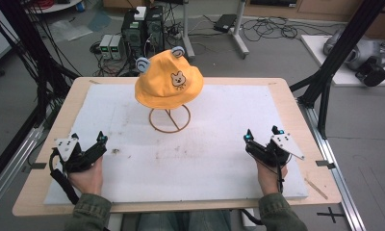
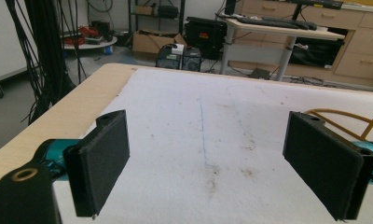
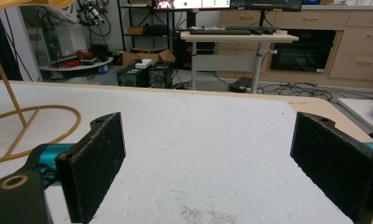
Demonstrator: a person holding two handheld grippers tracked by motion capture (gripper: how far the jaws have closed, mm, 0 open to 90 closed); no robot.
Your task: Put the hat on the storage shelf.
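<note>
Hat: your yellow hat (image 1: pixel 169 84), with two grey-blue ears and a small animal face on the front, sits on a wire stand (image 1: pixel 170 120) at the far middle of the bench (image 1: pixel 46 139). It hangs over the stand's top and hides it; the ring foot rests on the white mat (image 1: pixel 205 159).

Left gripper: your left gripper (image 1: pixel 100 142) rests low at the near left of the mat, well apart from the hat. In the left gripper view its jaws stand wide apart with bare mat between them, holding nothing, and part of the stand's ring foot shows at the right edge.

Right gripper: your right gripper (image 1: pixel 263 133) rests at the near right, also well apart from the hat. Its jaws are spread wide and empty; in the right gripper view the ring foot lies off to the left.

Step in hand: this reads as the start. Both hands are parked and nothing is touched, so the likely work is lifting the hat off its stand.

Next move: bring both grippers forward and inward toward the brim, one to each side. Pinch only the soft brim, not the wire, then lift straight up so the light stand does not tip or come along.

Risk: fabric may slip or bunch if you catch too little of it.
</note>
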